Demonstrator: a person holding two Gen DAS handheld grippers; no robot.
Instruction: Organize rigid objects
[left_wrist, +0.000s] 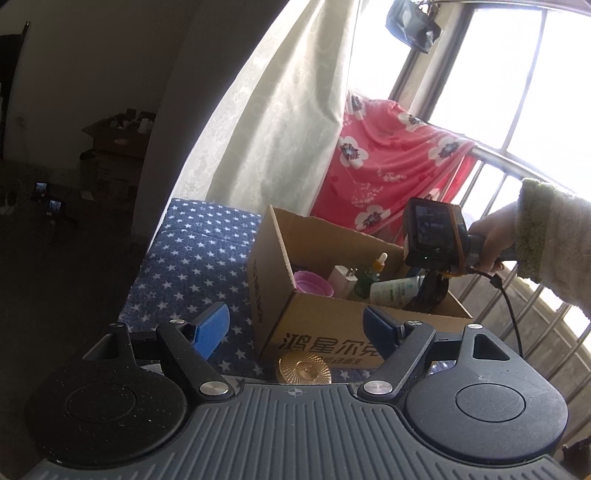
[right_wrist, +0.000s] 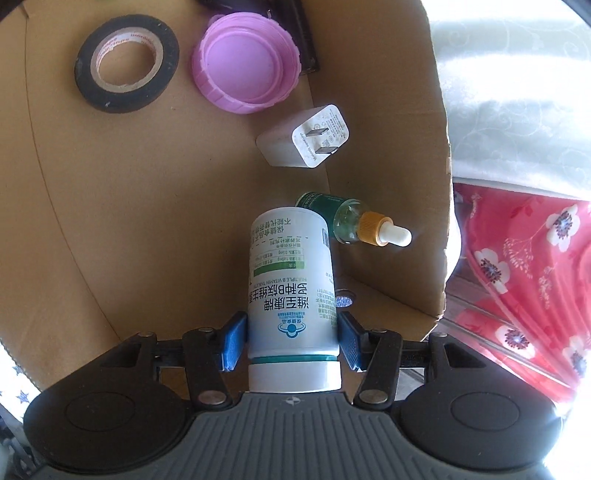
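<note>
white vitamin bottle sits pinched between the blue pads of the right gripper, clenched just above its cap, base poking down into the cardboard box beside the green dropper bottle. it looks like light, stiff, smooth plastic, likely slippery, so a grip across the straight body seems safest, not the cap. further out lie a white charger plug, a pink lid and a black tape roll. the left gripper hangs released with nothing in it, low over a gold disc on the starry cloth outside the box
</note>
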